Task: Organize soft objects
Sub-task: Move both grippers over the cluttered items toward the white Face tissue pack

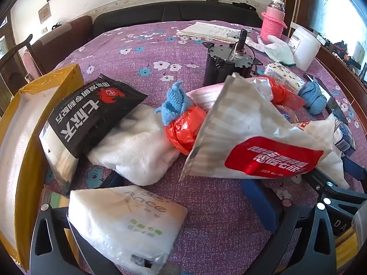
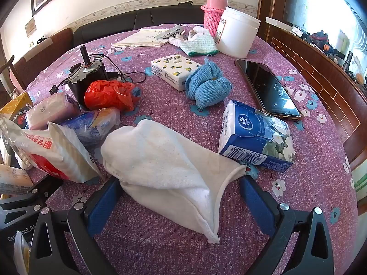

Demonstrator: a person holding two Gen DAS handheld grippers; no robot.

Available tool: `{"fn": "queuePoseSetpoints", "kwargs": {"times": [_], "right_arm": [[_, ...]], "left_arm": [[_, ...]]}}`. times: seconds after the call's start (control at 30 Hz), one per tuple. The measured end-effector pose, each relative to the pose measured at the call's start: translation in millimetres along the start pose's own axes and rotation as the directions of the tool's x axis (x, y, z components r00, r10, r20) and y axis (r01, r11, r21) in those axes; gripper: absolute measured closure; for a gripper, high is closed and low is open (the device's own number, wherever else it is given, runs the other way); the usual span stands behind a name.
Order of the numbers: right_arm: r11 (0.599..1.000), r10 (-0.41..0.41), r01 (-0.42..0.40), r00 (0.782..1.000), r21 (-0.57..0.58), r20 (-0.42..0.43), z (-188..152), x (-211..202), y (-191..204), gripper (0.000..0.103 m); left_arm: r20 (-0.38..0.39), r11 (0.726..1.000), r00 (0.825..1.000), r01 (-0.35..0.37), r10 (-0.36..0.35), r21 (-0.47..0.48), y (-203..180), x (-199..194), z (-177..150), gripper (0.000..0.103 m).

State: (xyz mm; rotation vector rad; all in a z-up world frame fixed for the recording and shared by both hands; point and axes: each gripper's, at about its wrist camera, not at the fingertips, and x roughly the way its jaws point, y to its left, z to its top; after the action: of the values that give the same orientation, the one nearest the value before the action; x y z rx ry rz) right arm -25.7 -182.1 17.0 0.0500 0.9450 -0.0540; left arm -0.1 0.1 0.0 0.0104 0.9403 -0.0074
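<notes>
A white towel (image 2: 165, 167) lies folded on the purple floral tabletop (image 2: 309, 183), framed by the right tool (image 2: 179, 194), whose blue fingers (image 2: 103, 201) stand apart on either side of the cloth without pinching it. In the left wrist view, the left tool (image 1: 183, 199) is also spread; a tissue pack (image 1: 123, 224) lies across its left finger at 7 o'clock, though whether it is gripped cannot be told. At 9 o'clock a yellow box (image 1: 27, 119) waits open, seemingly the destination. The risk, judging from here: the right tool may close on only the towel's upper fold, letting it unroll and drag into the blue tissue packet (image 2: 257, 135) at 2 o'clock or the striped wet-wipe bag (image 2: 52, 153) at 9 o'clock. The phone (image 2: 268, 89), farther off at 1 o'clock, could be nudged by trailing cloth.
</notes>
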Motion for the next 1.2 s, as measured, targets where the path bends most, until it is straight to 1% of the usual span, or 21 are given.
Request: {"fn": "queuePoseSetpoints", "kwargs": {"times": [0.13, 0.2, 0.27, 0.43, 0.5, 0.53, 0.67, 0.9, 0.97, 1.0, 1.03, 1.1, 1.13, 1.17, 1.2], "right_arm": [[1.000, -0.003, 0.003, 1.000, -0.005, -0.001, 0.0, 0.0, 0.4, 0.001], [1.000, 0.005, -0.005, 1.000, -0.013, -0.005, -0.5, -0.6, 0.7, 0.001], [1.000, 0.005, -0.005, 1.000, -0.017, -0.024, -1.4, -3.2, -1.0, 0.001], [0.999, 0.009, -0.011, 0.997, -0.030, -0.071, 3.7, 0.4, -0.1, 0.001], [0.999, 0.014, -0.017, 0.998, -0.034, -0.069, 2.5, 3.3, -0.4, 0.001], [0.999, 0.014, -0.017, 0.998, -0.033, -0.069, 2.3, 3.6, 0.0, 0.001], [0.999, 0.011, -0.013, 0.998, -0.032, -0.063, 1.0, 1.0, 1.2, 0.001], [1.000, 0.002, -0.004, 0.997, -0.022, -0.071, 3.4, 1.5, -2.8, 0.001], [1.000, -0.012, 0.012, 0.997, -0.011, -0.074, 3.5, -1.9, -6.5, 0.001], [1.000, -0.018, 0.018, 0.998, -0.007, -0.053, 2.4, -7.8, -8.4, 0.001], [1.000, -0.023, 0.023, 1.000, -0.005, -0.018, 1.0, -17.1, -10.3, 0.001], [0.999, -0.045, 0.046, 0.997, -0.020, 0.055, -0.1, -39.1, -13.6, 0.001], [0.998, -0.058, 0.060, 0.994, -0.025, 0.094, 0.0, -51.5, -15.7, 0.001], [0.998, -0.060, 0.064, 0.987, -0.018, 0.150, 0.5, -68.2, -19.6, 0.001], [0.999, -0.049, 0.051, 0.976, -0.007, 0.211, 0.5, -84.4, -23.4, 0.001]], "left_arm": [[0.001, 1.000, 1.000, -0.005, 0.005, -0.001, -0.5, -0.4, -0.2, 0.000], [-0.012, 1.000, 1.000, -0.008, 0.008, -0.002, 0.0, 0.5, -0.9, 0.000], [-0.036, 1.000, 0.999, 0.001, -0.001, 0.017, 0.6, -1.4, -3.5, 0.000], [-0.033, 1.000, 0.999, -0.008, 0.009, 0.031, -5.7, -2.9, -5.3, 0.000], [-0.038, 0.999, 0.999, -0.021, 0.022, 0.026, -6.0, -4.8, -5.0, 0.000], [-0.053, 1.000, 0.999, 0.000, 0.001, 0.016, -4.9, -4.7, -6.2, 0.000], [-0.055, 0.999, 0.998, 0.027, -0.025, 0.035, -5.8, -5.6, -9.0, 0.000], [-0.054, 1.000, 0.999, 0.002, -0.001, 0.012, -7.0, -4.7, -7.1, 0.000], [-0.056, 0.999, 0.998, 0.020, -0.018, 0.031, -7.5, -4.5, -5.5, 0.000], [-0.056, 0.999, 0.998, 0.038, -0.036, 0.036, -5.6, -6.1, -6.0, 0.000], [-0.052, 0.998, 0.997, 0.054, -0.052, 0.029, -2.3, -10.0, -7.6, 0.003], [-0.044, 0.995, 0.994, 0.101, -0.100, 0.000, 5.2, -19.8, -8.8, 0.006], [-0.024, 0.992, 0.992, 0.126, -0.126, -0.009, 9.1, -28.9, -8.8, 0.006], [0.013, 0.990, 0.990, 0.142, -0.142, -0.007, 13.1, -41.7, -8.8, 0.006], [0.051, 0.989, 0.988, 0.146, -0.146, -0.003, 16.0, -53.5, -8.3, 0.006]]}}
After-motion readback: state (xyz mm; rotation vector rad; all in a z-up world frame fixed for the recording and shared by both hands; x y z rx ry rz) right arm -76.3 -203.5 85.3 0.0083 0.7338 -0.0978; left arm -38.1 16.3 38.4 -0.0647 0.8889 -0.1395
